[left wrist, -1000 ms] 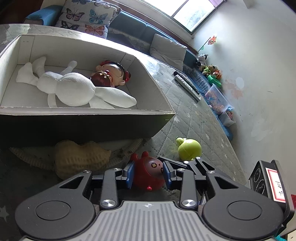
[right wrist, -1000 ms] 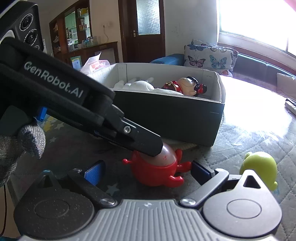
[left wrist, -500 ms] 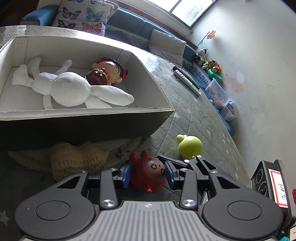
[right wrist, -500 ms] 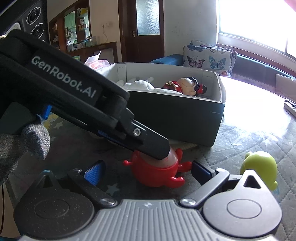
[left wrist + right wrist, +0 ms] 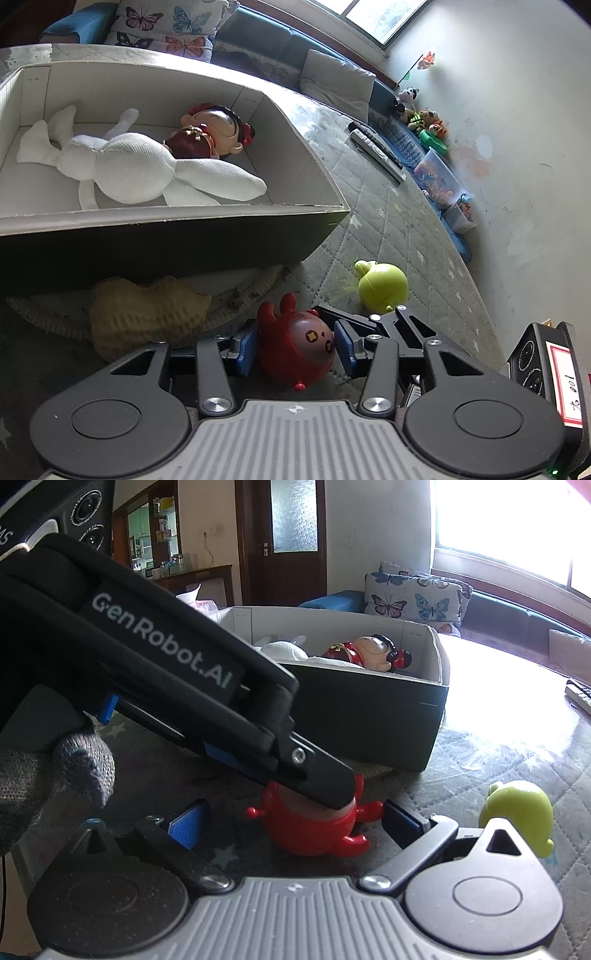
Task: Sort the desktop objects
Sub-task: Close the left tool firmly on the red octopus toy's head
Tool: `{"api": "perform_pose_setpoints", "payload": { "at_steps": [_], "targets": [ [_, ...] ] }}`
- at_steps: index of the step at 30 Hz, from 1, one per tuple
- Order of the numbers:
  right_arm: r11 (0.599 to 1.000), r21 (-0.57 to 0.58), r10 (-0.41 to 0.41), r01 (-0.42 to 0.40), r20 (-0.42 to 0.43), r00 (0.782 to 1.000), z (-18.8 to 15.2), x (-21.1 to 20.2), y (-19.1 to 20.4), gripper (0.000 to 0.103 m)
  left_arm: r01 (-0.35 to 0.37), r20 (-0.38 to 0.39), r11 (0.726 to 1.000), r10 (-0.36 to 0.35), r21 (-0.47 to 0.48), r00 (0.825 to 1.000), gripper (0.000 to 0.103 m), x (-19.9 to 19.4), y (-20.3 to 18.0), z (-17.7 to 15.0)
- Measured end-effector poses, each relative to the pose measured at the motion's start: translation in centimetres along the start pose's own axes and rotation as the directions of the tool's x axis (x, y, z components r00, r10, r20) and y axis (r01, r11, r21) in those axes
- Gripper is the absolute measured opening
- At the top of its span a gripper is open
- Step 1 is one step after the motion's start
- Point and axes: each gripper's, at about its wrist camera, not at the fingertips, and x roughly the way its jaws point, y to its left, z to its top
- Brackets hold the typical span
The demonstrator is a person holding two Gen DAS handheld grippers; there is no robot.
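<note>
Butterfly cushion [image 5: 173, 27] on sofa [image 5: 258, 40]; remotes [image 5: 376, 149]; door [image 5: 286, 535] behind.

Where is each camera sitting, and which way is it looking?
Left wrist: sits on the left tool, looking down at the red toy between its opening pads, box beyond.
Right wrist: sits on the right tool, facing the door; a gloved hand and the left tool show.
Both share the red toy, green toy and box.

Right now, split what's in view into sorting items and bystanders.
Job: red toy, green toy, yellow plush, box holding white rabbit and doll.
Bystanders: remotes, butterfly cushion, floor toys.
</note>
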Motion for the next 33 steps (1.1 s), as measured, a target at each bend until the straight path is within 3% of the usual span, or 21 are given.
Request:
{"api": "perform_pose_setpoints", "payload": {
  "at_steps": [10,33],
  "targets": [
    [1.000,0.025,0.012,-0.012,0.005,1.000,0.0,-0.1,-0.6,0.097,0.010,0.004,1.000,-0.010,0.013,1.000,0.049,0.0,0.0,-0.3],
    [1.000,-0.001,0.010,-0.010,0.004,1.000,0.0,-0.5,-0.7,0.076,0.017,-0.009,0.999,-0.017,0.043,1.000,0.048,-0.6,0.4,-0.2]
  ]
}}
